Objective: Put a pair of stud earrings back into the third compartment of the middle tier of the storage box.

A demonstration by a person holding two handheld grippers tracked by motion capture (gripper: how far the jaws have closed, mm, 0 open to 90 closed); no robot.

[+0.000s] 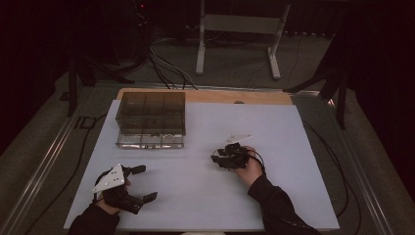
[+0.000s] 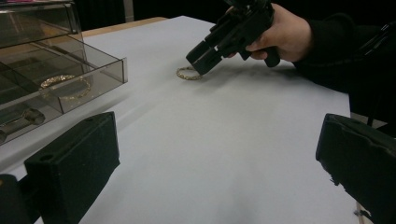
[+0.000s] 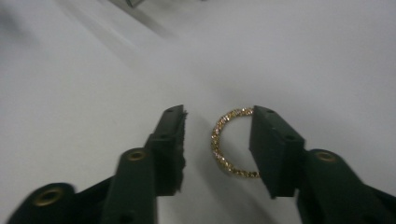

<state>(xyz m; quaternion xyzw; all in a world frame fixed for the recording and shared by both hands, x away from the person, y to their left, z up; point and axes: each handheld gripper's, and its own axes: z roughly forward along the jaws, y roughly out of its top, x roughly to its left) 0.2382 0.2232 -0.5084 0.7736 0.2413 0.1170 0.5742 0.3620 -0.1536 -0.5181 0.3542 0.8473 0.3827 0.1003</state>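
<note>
From the high view, the right gripper (image 1: 219,157) sits low over the middle of the white tabletop (image 1: 205,196), tipped down toward it; the left gripper (image 1: 144,183) rests near the tabletop's near-left edge, released, its jaws spread and holding nothing; a smoky clear drawer box (image 1: 151,113) stands at the far left with its lowest drawer pulled out toward the person.

In the left gripper view, a gold bracelet (image 2: 188,73) lies flat on the tabletop just under the right gripper's tips; another gold bracelet (image 2: 64,82) rests in the open drawer (image 2: 100,77) of the box; the left gripper's own jaws stand wide apart at the picture's bottom corners.

In the right gripper view, the right gripper (image 3: 217,135) is released, its jaws parted around one side of the bracelet (image 3: 218,140); one jaw covers part of the ring, the other stands outside it; whether they touch it I cannot tell.

The step looks like a pick-up of the bracelet; done well, one jaw goes inside the ring and one outside, tips pressed down to the tabletop, then a slow close so the thin band is pinched across its width and does not skid away.
</note>
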